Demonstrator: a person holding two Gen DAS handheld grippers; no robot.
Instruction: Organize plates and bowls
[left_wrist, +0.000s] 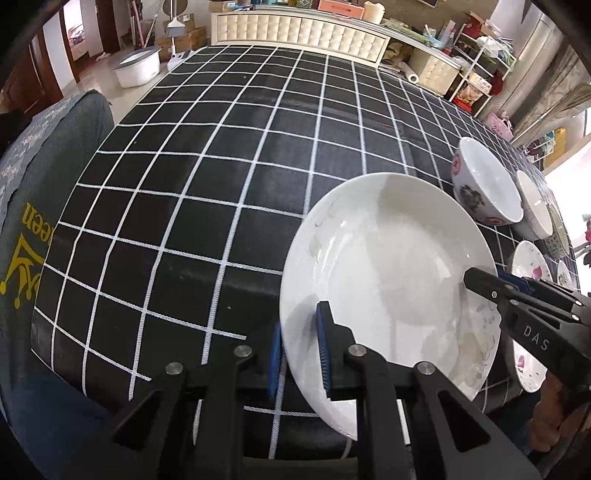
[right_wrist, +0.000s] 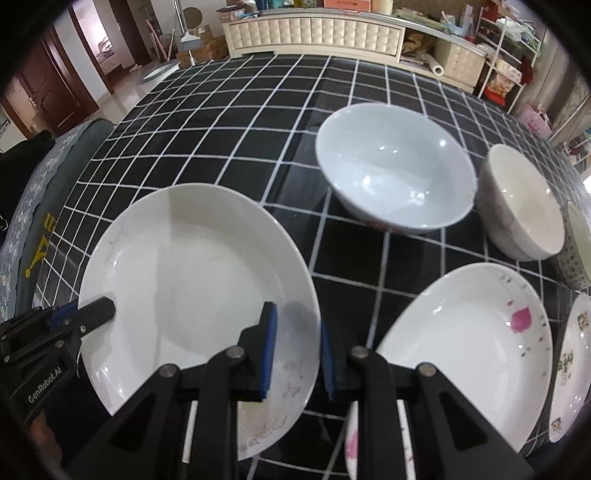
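Left wrist view. Large white plate (left_wrist: 384, 280): glazed ceramic, round, shallow, faint floral print near its right rim; lies on the tablecloth (left_wrist: 207, 177), black with a white woven grid. Left gripper (left_wrist: 300, 354): black, blue ribbed pads; jaws partly open, straddling the plate's left rim, one finger over the well, one outside; contact cannot be told. Right gripper (left_wrist: 480, 277) reaches in over the opposite rim. Beyond: floral bowl (left_wrist: 487, 184), deep and glossy, beside a plain white bowl (left_wrist: 533, 206).

Right wrist view. Same plate (right_wrist: 192, 273) at lower left. Right gripper (right_wrist: 297, 354): jaws partly open astride the plate's right rim, grip not confirmed. Left gripper (right_wrist: 96, 314) on the far rim. Floral bowl (right_wrist: 395, 170) behind; cream bowl (right_wrist: 524, 203) just beside it; pink-flower plate (right_wrist: 469, 332), oval-looking, glossy, at right.
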